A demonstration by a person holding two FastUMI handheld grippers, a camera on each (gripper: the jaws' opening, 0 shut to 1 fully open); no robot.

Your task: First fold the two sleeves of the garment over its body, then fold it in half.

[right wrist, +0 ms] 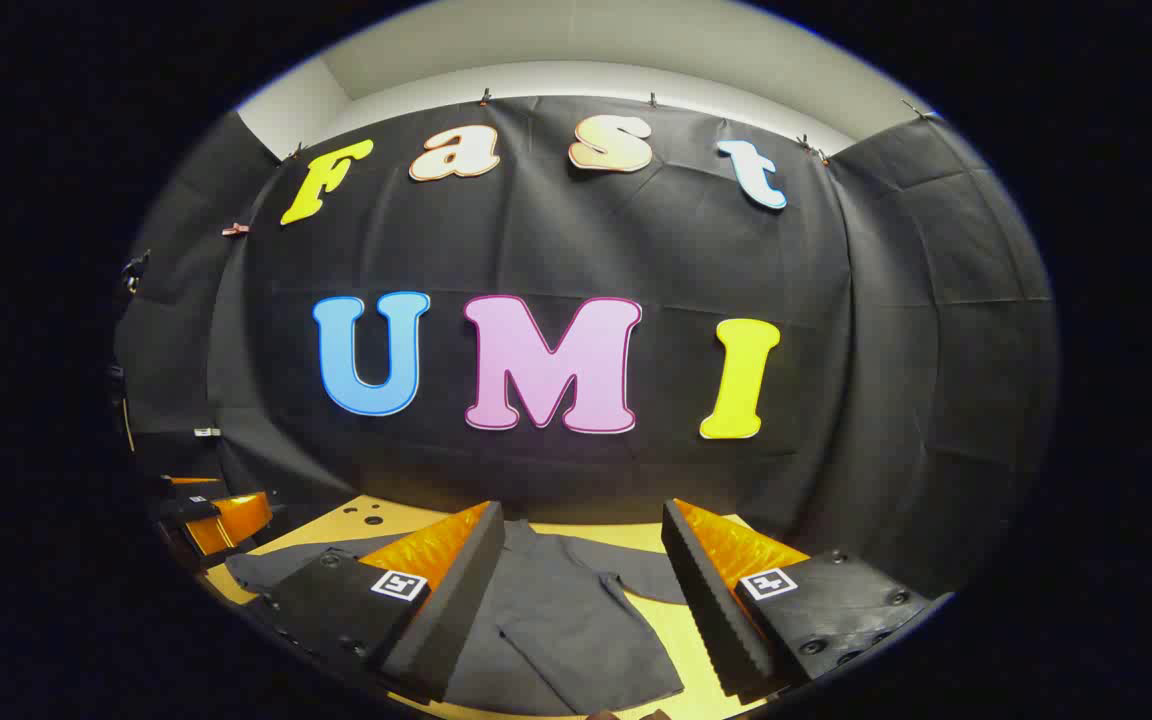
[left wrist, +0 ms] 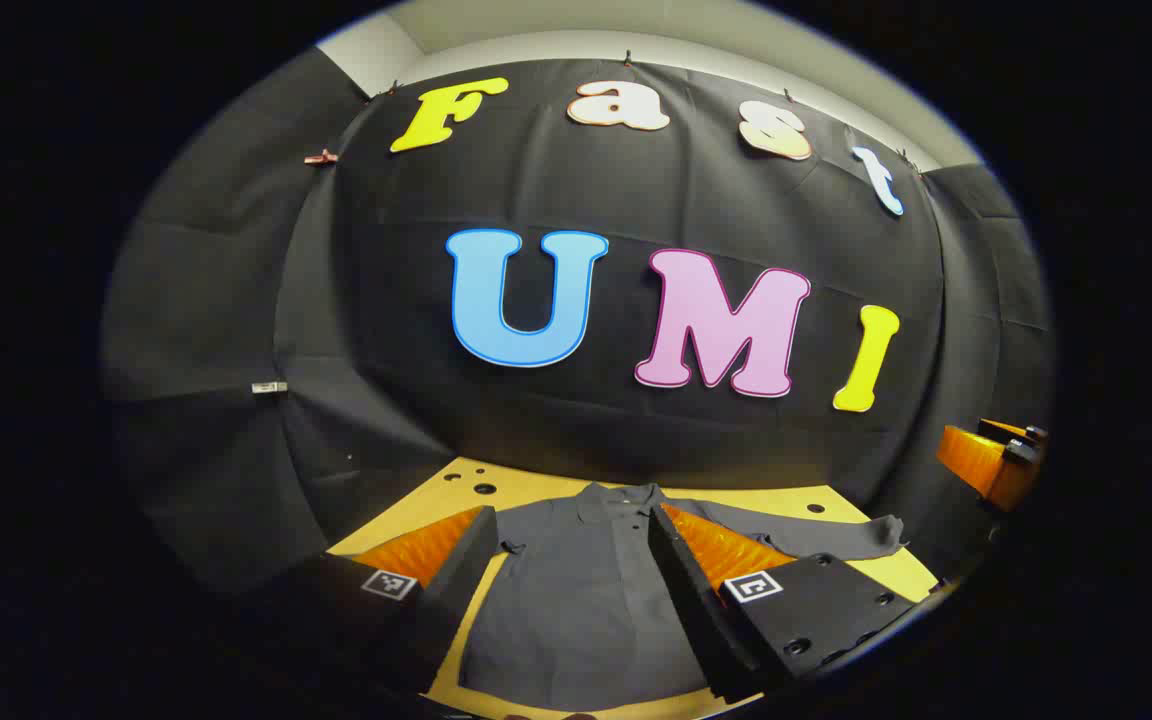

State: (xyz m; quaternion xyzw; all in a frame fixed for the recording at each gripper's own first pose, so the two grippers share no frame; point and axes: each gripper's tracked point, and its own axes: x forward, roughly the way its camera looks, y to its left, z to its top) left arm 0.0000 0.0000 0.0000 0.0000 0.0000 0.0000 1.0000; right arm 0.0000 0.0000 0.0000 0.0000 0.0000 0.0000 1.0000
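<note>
Garment [left wrist: 576, 600] flat beneath spread tool [left wrist: 576, 580]

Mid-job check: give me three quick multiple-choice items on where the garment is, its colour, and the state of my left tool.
1. Where does the garment lie?
A. Spread on the tabletop
B. Hung on the booth wall
C. Bunched between the fingers of a tool

2. What colour is the garment?
A. Red
B. Grey
C. White

3. How does the left tool stand?
A. Shut on a sleeve
B. Shut on the collar
C. Open, holding nothing

Answers:
1. A, since the grey collared shirt lies flat on the yellow tabletop.
2. B, since its cloth is grey in both views.
3. C, since the fingers of the left tool stand wide apart over the shirt, with nothing gripped between them.
</note>
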